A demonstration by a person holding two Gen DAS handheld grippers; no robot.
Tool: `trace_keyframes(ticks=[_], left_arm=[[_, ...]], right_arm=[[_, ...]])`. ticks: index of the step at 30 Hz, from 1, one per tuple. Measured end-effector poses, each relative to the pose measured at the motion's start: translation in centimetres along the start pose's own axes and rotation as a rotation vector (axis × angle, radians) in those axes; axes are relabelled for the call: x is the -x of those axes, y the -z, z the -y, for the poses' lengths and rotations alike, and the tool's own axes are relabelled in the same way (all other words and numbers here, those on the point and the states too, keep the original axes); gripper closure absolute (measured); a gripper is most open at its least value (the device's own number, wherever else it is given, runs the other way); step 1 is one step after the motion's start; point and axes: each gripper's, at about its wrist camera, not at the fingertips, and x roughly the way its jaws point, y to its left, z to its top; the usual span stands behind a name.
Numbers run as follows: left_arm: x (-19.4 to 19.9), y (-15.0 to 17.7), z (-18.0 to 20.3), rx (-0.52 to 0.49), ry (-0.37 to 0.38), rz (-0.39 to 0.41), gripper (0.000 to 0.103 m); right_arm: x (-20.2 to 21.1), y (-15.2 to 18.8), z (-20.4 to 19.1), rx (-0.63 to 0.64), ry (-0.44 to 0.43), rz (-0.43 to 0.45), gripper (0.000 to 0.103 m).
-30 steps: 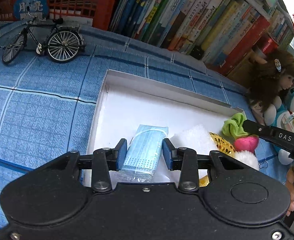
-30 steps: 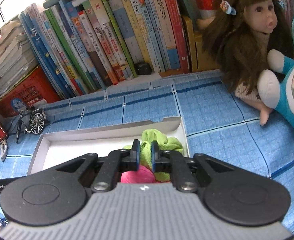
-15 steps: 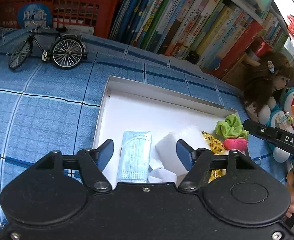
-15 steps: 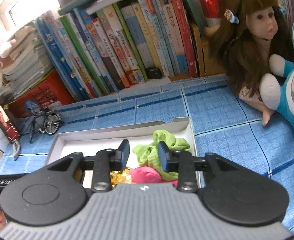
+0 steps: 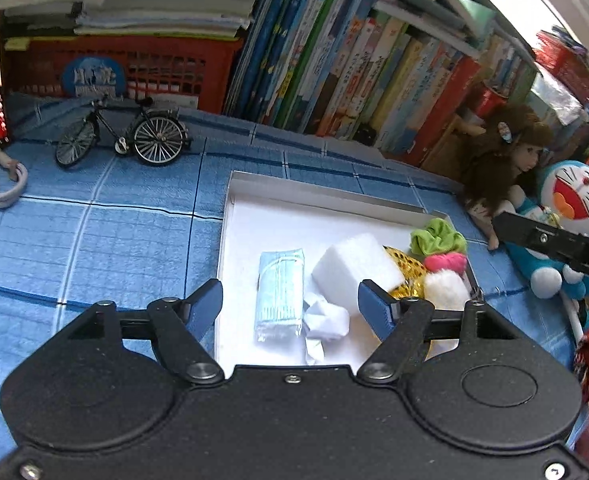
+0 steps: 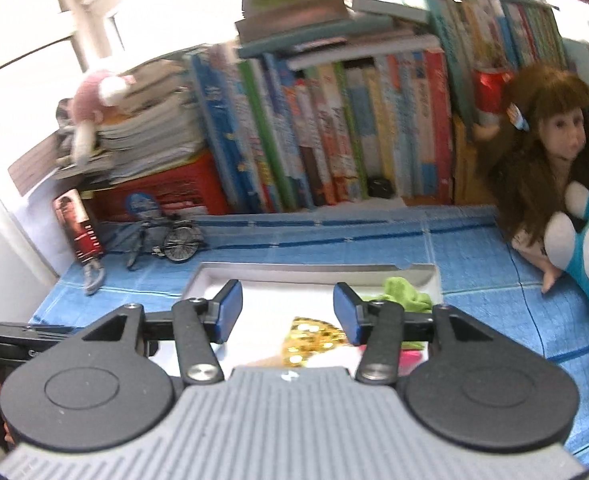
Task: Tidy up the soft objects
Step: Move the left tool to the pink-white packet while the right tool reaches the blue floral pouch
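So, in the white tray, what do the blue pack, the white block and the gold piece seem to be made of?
Blue pack: likely pleated non-woven face masks in clear film, glossy at the end.
White block: probably foam sponge; matte, fine-grained, soft corners.
Gold piece: seemingly sequinned fabric; small shiny discs glinting.

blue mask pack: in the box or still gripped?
In the box. The blue mask pack lies flat on the white box floor; the left hand-held gripper, jaws just opened, stands apart from it.

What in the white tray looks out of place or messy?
Mostly tidy. The crumpled white tissue lies loose between the pale blue face mask pack and the white foam block. The lime green fabric scrunchie bulges over the shallow white cardboard tray's right rim.
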Motion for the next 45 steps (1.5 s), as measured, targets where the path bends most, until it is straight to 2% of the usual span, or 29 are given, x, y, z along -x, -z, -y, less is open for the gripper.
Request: trace_keyframes(ticks=[8,14,20,25,39,45], left_arm=[[4.8,2.7,-0.4,-0.026,0.025,0.06,0.028],[8.7,5.3,-2.1,-0.046,0.003,0.13,0.026],[11.5,8.2,-4.7,-0.02,-0.045,0.192,0.025],[12.5,10.8,-6.4,-0.025,-0.095,0.213,0.025],[13.5,16.8,-10.1,-0.023,-0.206,0.289,0.023],[12.0,18.6,-11.8,-0.012,-0.235,0.247,0.022]], right_arm=[[2.2,1.2,-5.0,0.091,-0.088,0.008,0.026],[3.1,2.3,-8.4,0.132,-0.155,-0.019,0.021],[2.9,3.0,-11.5,0.168,-0.18,-0.05,0.018],[1.8,3.6,-13.4,0.153,-0.226,-0.108,0.018],[-2.6,5.2,-20.3,0.275,-0.255,-0.227,0.015],[-4.8,6.0,-23.7,0.333,-0.24,-0.304,0.012]])
